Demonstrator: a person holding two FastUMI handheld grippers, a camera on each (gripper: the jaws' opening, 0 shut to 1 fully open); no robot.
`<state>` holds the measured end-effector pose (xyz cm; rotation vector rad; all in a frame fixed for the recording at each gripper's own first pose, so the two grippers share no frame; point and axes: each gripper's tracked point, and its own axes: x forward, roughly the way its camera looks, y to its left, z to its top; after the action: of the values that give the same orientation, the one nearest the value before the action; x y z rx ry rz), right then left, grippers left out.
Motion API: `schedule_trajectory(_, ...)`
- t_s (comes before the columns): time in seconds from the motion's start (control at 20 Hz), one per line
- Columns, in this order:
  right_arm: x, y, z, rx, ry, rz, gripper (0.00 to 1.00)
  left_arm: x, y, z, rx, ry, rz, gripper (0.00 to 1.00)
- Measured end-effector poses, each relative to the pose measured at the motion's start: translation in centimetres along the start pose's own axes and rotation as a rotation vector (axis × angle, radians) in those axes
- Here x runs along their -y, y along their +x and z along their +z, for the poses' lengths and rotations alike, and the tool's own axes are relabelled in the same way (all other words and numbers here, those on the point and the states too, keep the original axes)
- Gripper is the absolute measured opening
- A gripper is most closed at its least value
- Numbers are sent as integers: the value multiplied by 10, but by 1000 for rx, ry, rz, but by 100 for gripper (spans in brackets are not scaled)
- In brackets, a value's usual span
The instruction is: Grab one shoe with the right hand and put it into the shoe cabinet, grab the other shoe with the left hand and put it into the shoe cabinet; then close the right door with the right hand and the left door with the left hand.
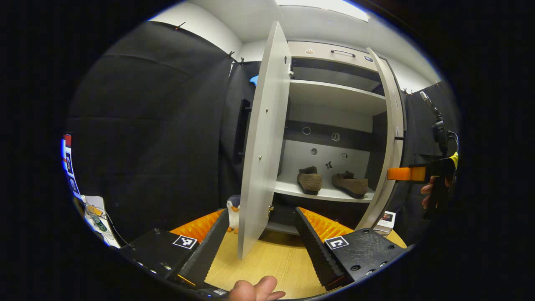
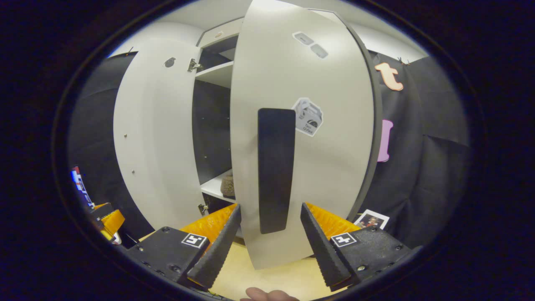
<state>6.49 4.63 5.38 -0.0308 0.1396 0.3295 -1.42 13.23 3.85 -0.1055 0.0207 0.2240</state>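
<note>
Pointing forward at the shoe cabinet, the left gripper is held level over the wooden counter, its fingers spread wide with nothing between them; the bottom edge of the left door hangs in the gap ahead of the tips, untouched, and a fingertip of the holding hand shows below. Beyond the fingers, on the lower shelf, sit two shoes: the first shoe and the second shoe, side by side but apart. A toy penguin stands on the counter just left of the door, past the left finger. Far to the right of the fingers, the right gripper shows with a hand around its grip, reaching toward the outer side of the right door. In the right gripper view, the right gripper faces the right door squarely, fingers spread apart and empty, the one dark handle standing straight ahead between them; I cannot tell whether the tips touch the panel. Two doors stand open, the left door left of the fingers, one shoe glimpsed between them. A photo card lies past the right finger.
</note>
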Motion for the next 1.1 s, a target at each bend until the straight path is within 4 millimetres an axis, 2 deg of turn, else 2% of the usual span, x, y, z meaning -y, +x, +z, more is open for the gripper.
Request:
schedule_trajectory(0.2, -8, 17, -7, -30, -12, 21, 94, -9, -4, -6, -19, -17, 28, 95)
schedule_trajectory(0.6, -20, 34, -20, -65, 1, 30, 92, -11, -4, -9, -31, 8, 26, 95)
schedule_trajectory(0.8, -24, 31, -27, -73, -3, 19, 94, -15, -4, -11, -35, 16, 29, 95)
schedule_trajectory(0.85, -26, 24, -31, -76, -11, 10, 94, -17, -4, -11, -36, 14, 29, 95)
schedule_trajectory(1.0, -27, 12, -45, -97, 3, -13, 94, -42, 2, -11, -33, 24, 35, 95)
schedule_trajectory(1.1, -30, 3, -54, -105, 20, -27, 94, -52, 7, -6, -20, 30, 30, 95)
